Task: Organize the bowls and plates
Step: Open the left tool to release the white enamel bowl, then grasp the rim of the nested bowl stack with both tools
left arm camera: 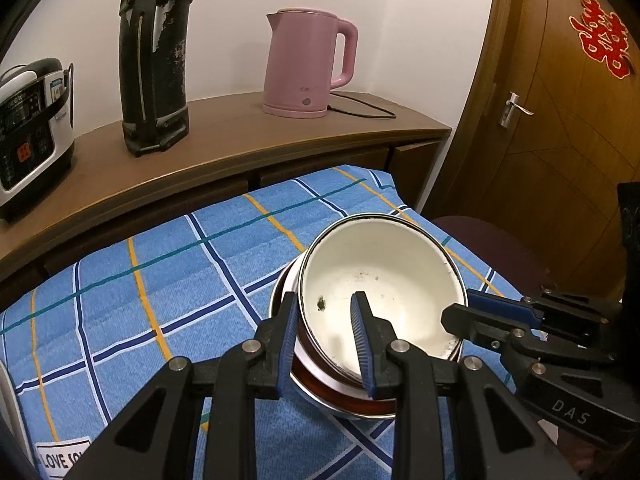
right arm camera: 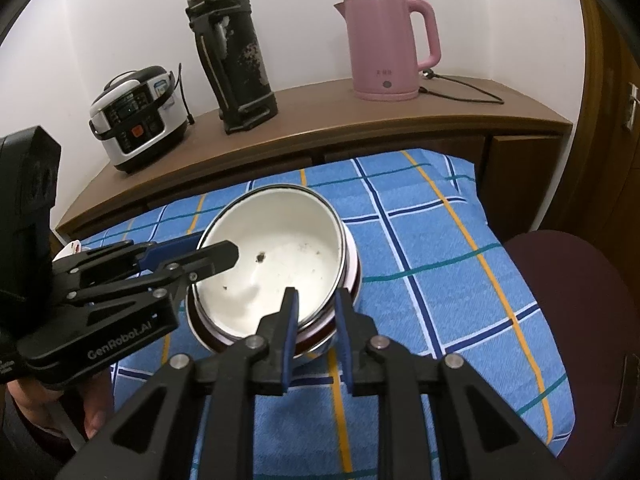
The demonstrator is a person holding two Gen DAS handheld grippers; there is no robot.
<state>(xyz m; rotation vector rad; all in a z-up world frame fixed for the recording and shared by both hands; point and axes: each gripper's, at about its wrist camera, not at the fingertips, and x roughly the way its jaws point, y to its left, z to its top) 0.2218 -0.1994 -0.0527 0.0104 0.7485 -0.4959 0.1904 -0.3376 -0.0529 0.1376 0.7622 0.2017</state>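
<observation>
Both tongs clamp the bowl's rim

Left tongs [left arm camera: 326, 344] and right tongs [right arm camera: 316, 334] grip opposite rim edges of the white enamel bowl [left arm camera: 384, 292], tilted atop stacked dishes [left arm camera: 340, 394], lower centre, on blue plaid cloth [left arm camera: 160, 280].

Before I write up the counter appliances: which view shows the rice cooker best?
The right wrist view: the rice cooker shows whole, lid and control panel included. In the left wrist view the picture's left edge cuts the rice cooker off, leaving one side.
</observation>
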